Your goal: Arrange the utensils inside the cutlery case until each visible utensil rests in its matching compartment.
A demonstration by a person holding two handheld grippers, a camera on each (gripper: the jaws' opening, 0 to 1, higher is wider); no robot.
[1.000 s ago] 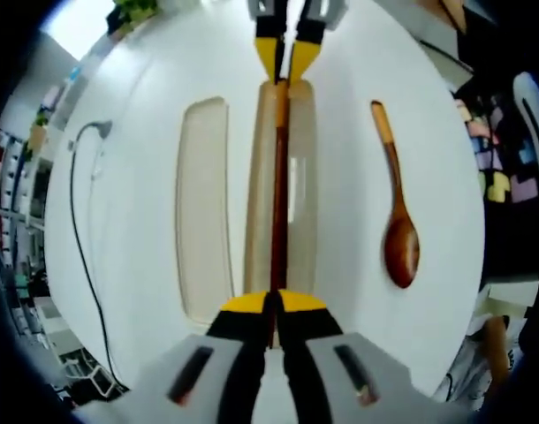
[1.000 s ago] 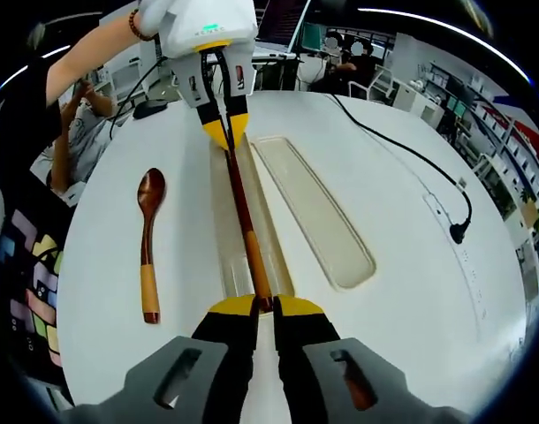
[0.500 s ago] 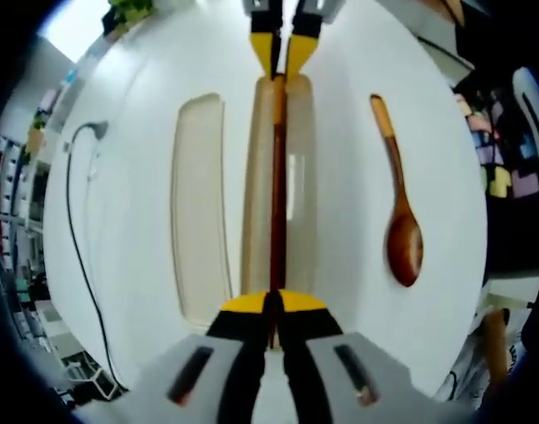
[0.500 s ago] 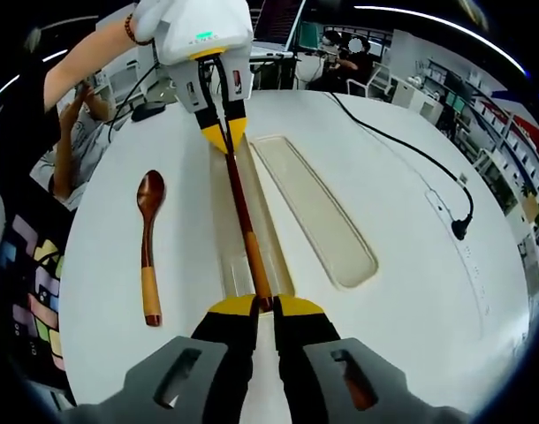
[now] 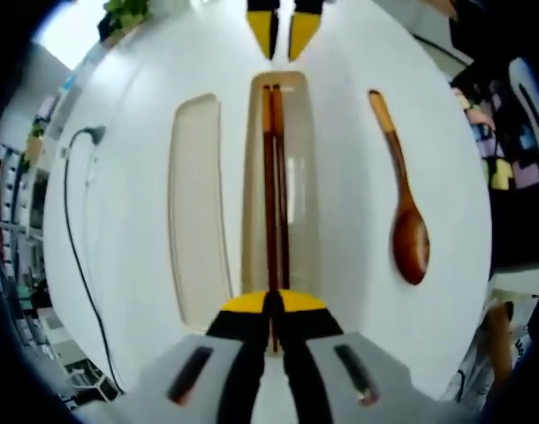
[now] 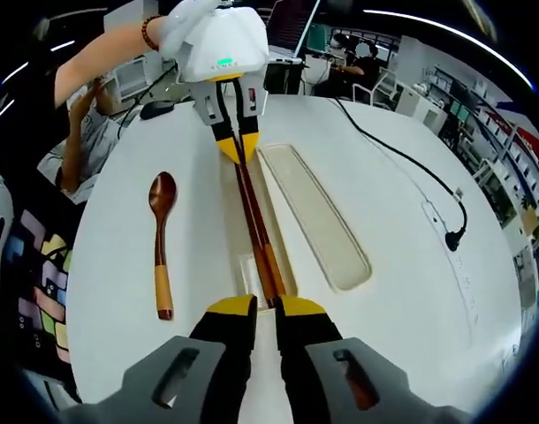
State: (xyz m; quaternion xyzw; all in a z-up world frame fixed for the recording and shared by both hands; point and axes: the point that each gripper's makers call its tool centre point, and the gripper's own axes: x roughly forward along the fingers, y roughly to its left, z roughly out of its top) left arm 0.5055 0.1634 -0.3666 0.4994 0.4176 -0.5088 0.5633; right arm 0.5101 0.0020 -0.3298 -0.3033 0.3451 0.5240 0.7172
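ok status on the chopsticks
Left hand-held gripper shut on chopsticks, right hand-held gripper open. Chopsticks lying in case tray. Spoon on table.

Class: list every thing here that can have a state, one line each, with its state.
left gripper: shut on the chopsticks' end.
right gripper: open, off the chopsticks.
chopsticks: lying side by side in the case tray.
case tray: open, holding the chopsticks.
second tray: empty, beside it.
spoon: on the table, outside the case.
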